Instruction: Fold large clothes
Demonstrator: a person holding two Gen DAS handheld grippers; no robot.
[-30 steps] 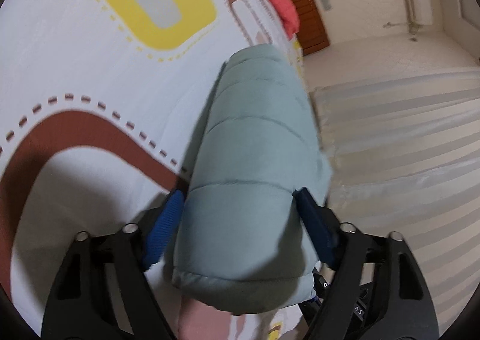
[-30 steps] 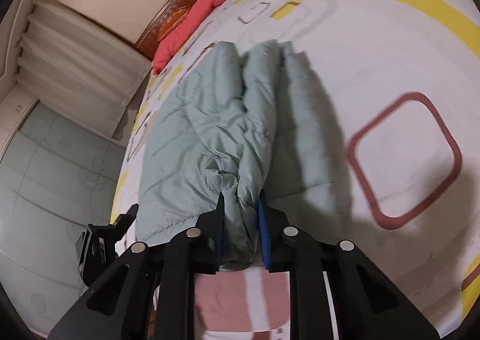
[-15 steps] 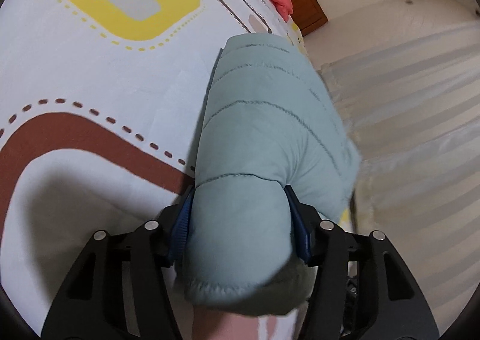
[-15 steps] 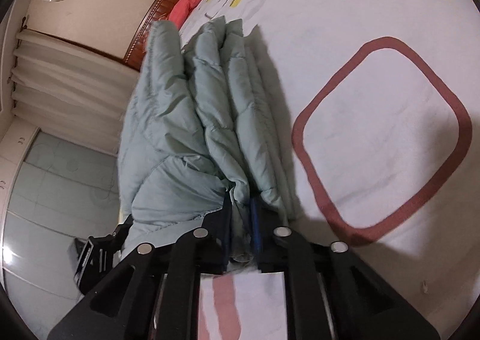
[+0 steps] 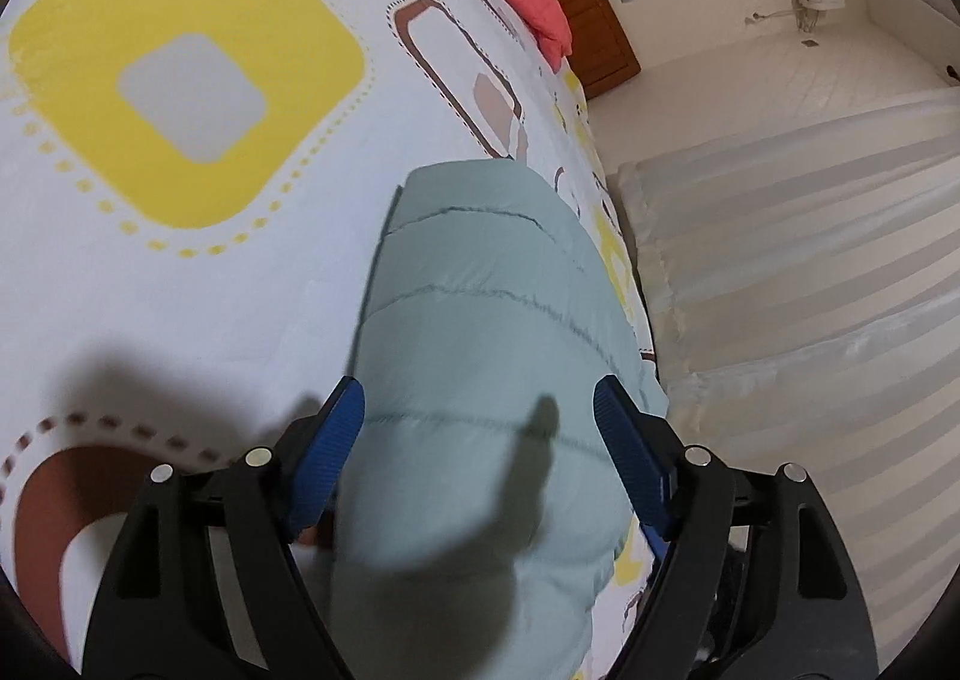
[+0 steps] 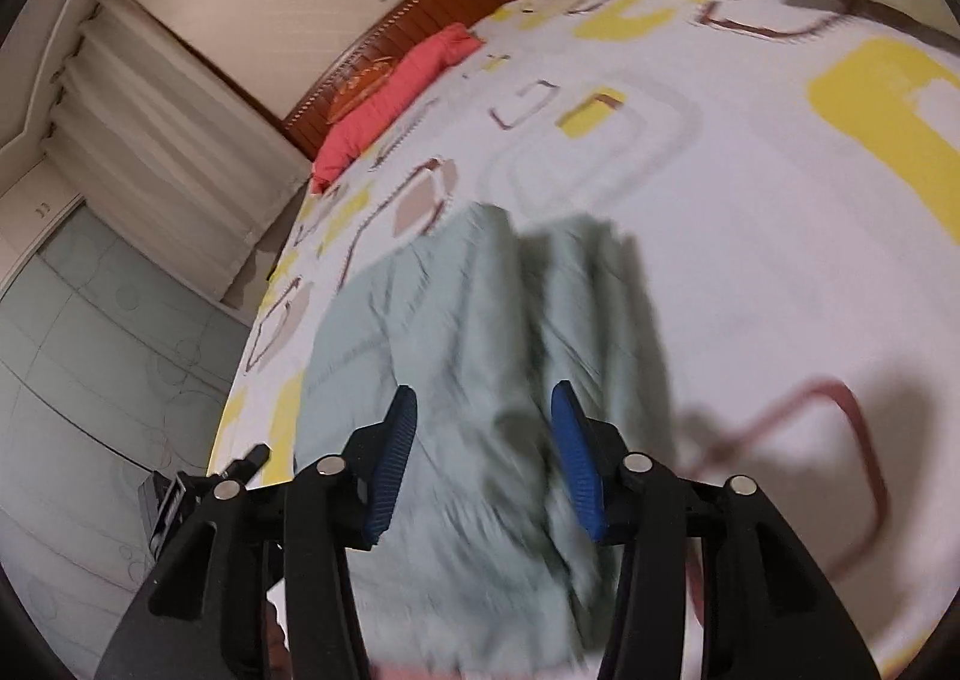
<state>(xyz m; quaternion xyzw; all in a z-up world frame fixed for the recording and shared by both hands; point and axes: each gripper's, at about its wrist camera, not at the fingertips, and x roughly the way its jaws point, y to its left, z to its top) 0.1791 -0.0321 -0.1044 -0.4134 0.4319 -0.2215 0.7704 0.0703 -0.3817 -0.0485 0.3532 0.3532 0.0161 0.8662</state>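
Mint padded jacket between both grippers' parted blue fingers

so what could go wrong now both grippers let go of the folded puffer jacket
1. The puffy jacket may spring back open; the left gripper and right gripper have just been opening, pads clear of it.
2. It lies near the bed edge and could slide off.

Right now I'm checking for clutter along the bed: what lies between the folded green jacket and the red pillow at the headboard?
Only patterned bedsheet; in the right wrist view nothing else lies between the jacket and the red pillow.
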